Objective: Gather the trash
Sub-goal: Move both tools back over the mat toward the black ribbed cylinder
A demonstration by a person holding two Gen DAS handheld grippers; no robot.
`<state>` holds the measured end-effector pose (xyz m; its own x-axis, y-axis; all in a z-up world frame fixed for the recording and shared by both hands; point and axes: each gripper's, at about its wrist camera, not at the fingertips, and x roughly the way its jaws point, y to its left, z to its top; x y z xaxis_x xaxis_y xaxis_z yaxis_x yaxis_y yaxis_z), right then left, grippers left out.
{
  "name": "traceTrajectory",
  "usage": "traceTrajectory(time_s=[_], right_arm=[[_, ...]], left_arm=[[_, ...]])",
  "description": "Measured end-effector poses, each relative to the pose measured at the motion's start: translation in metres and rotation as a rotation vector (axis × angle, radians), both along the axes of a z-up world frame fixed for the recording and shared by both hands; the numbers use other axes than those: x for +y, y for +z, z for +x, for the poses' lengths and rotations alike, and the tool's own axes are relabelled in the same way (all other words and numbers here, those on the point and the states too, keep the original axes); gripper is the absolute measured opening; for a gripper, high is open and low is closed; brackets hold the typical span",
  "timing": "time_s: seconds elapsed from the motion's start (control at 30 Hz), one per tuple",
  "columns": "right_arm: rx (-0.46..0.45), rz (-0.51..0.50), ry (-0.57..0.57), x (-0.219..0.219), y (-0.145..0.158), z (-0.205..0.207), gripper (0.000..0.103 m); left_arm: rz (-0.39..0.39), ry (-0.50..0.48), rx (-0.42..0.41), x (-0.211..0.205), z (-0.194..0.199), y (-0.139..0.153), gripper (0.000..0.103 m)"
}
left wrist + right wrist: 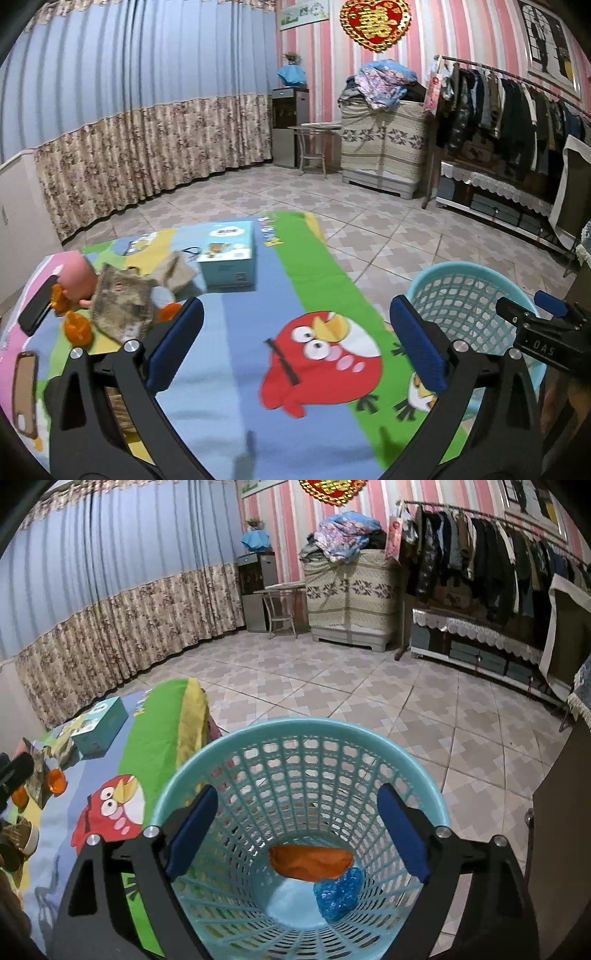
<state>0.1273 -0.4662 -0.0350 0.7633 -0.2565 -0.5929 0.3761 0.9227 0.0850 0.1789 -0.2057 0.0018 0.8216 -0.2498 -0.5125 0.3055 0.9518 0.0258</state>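
A light blue plastic basket (303,738) stands beside the bed; it also shows in the left wrist view (461,273). Inside it lie an orange wrapper (310,862) and a crumpled blue plastic piece (338,893). My right gripper (299,834) is open and empty over the basket's mouth; it also shows in the left wrist view (532,314). My left gripper (295,347) is open and empty above the cartoon bedsheet (236,317). Crumpled brownish paper (122,306) and orange peel pieces (75,326) lie at the left of the sheet.
A pale blue tissue box (229,254), a pink toy (75,273), a black object (35,310) and a phone case (24,391) lie on the bed. A tiled floor, curtain, clothes rack (517,103) and covered cabinet (384,147) stand beyond.
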Motion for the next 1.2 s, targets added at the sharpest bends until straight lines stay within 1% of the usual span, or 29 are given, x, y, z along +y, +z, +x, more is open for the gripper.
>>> traceTrajectory(time_s=[0.1, 0.2, 0.37, 0.5, 0.57, 0.7, 0.8, 0.87, 1.0, 1.1, 1.2], right_arm=[[-0.013, -0.030, 0.021, 0.017, 0.006, -0.004, 0.093], [-0.022, -0.052, 0.053, 0.035, 0.011, -0.009, 0.094], [-0.041, -0.066, 0.107, 0.067, 0.018, -0.017, 0.095], [-0.065, -0.059, 0.139, 0.084, 0.024, -0.020, 0.099], [-0.072, -0.037, 0.165, 0.093, 0.025, -0.019, 0.099], [-0.042, -0.011, 0.176, 0.105, 0.021, -0.014, 0.099], [-0.035, -0.006, 0.197, 0.116, 0.019, -0.011, 0.099], [-0.031, -0.004, 0.196, 0.123, 0.019, -0.010, 0.099], [-0.019, 0.017, 0.230, 0.131, 0.015, -0.007, 0.099], [-0.002, 0.008, 0.231, 0.137, 0.009, -0.005, 0.099], [0.010, 0.017, 0.256, 0.141, 0.003, -0.002, 0.099]], left_arm=[[-0.016, 0.028, -0.001, 0.022, -0.004, 0.005, 0.097], [-0.033, 0.057, 0.000, 0.048, -0.009, 0.008, 0.097], [-0.023, 0.122, 0.002, 0.093, -0.018, 0.006, 0.098], [-0.022, 0.160, 0.015, 0.127, -0.024, 0.002, 0.098], [-0.014, 0.183, 0.018, 0.145, -0.028, -0.001, 0.098], [0.003, 0.229, 0.030, 0.175, -0.034, -0.010, 0.098], [0.003, 0.259, 0.056, 0.195, -0.036, -0.017, 0.098], [0.000, 0.272, 0.072, 0.206, -0.036, -0.023, 0.098], [0.012, 0.292, 0.106, 0.224, -0.039, -0.040, 0.098], [0.024, 0.290, 0.123, 0.228, -0.040, -0.050, 0.098], [0.005, 0.279, 0.129, 0.230, -0.040, -0.055, 0.098]])
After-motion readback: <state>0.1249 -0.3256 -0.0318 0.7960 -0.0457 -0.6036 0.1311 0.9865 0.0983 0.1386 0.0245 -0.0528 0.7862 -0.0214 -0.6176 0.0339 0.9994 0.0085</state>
